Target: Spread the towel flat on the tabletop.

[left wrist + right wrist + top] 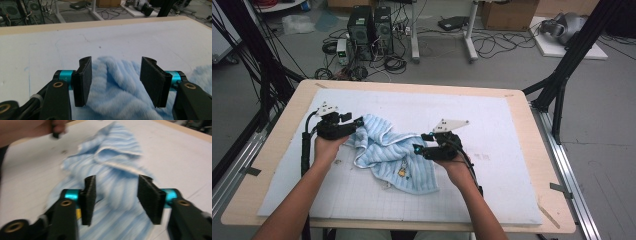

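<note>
A crumpled light-blue striped towel (387, 152) lies on the white gridded mat (492, 125), between the two hands. My left gripper (357, 122) sits at the towel's left edge, open, with fluffy blue towel (117, 82) between and below its jaws. My right gripper (418, 146) hovers at the towel's right side, open, looking across the striped towel (117, 167) toward the person's other hand (37, 127). Neither pair of jaws pinches the cloth.
The mat covers a wooden table (539, 165); its far half and right side are bare. Black frame posts (564, 65) stand at the table's right and left. Computers (369, 27) and cables lie on the floor beyond.
</note>
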Demonstrator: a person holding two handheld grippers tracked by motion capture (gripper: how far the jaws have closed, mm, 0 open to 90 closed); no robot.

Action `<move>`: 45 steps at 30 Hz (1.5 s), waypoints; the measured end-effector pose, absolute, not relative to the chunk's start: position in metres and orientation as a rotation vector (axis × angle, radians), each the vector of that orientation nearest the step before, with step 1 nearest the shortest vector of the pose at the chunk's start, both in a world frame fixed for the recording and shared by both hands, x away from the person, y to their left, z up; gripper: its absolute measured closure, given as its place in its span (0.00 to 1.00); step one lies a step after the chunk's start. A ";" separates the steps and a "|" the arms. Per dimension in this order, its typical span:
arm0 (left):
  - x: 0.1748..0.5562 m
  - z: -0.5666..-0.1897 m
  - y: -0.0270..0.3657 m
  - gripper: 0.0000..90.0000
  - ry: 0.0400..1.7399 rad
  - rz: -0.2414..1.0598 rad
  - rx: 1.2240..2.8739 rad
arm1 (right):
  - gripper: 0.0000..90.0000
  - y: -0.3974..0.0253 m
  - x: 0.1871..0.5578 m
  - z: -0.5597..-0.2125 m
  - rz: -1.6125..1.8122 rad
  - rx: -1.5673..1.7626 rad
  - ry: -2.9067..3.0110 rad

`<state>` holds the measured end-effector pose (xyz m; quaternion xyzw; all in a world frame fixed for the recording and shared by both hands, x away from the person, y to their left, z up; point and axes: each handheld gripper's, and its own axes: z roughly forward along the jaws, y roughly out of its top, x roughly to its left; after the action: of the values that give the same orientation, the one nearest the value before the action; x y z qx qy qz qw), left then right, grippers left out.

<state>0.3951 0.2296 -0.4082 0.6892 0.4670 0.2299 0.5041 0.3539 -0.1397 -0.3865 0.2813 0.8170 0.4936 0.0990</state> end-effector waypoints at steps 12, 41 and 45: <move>0.362 -0.427 0.246 0.46 1.095 0.552 1.676 | 0.60 -0.089 0.420 -0.386 1.299 0.871 2.443; 0.359 -0.431 0.267 0.46 1.142 0.531 1.620 | 0.94 -0.016 0.487 -0.420 0.865 0.809 2.492; 0.359 -0.431 0.265 0.46 1.136 0.529 1.635 | 0.93 -0.036 0.491 -0.407 0.784 0.877 2.322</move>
<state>0.3591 0.2651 -0.4314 0.6804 0.4729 0.2200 0.5147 0.4907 -0.0362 -0.4072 0.3248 0.8599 0.2902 0.2663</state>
